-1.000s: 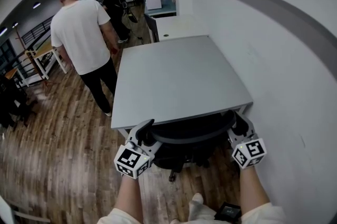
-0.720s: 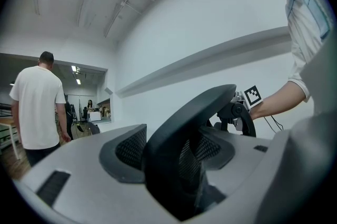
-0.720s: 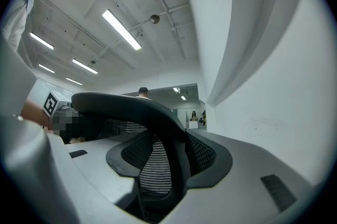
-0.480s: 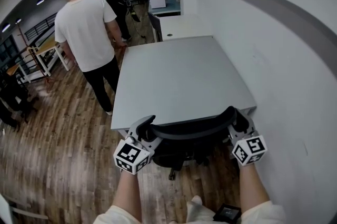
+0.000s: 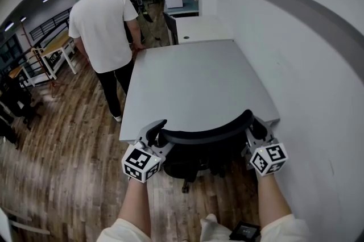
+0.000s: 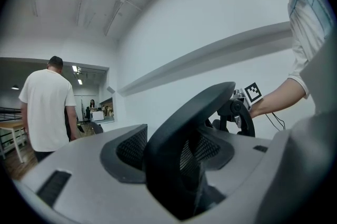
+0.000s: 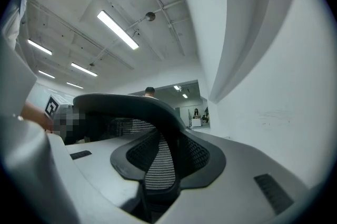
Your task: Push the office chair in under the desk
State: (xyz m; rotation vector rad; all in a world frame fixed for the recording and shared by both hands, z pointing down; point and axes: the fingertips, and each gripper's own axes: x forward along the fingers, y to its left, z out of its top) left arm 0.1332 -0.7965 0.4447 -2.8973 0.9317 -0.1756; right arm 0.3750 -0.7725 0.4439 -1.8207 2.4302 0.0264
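Jaws of both grippers pinch the top rim of the chair back: left gripper at one end, right gripper at the other, its jaws just closed tighter on the rim. Desk stands vs. the wall; chair back is at its near edge, seat approx. under. Step: end of the push; next, keep both ends even & ease straight in.

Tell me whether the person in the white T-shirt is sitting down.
No, the person in the white T-shirt stands on the wooden floor beside the grey desk.
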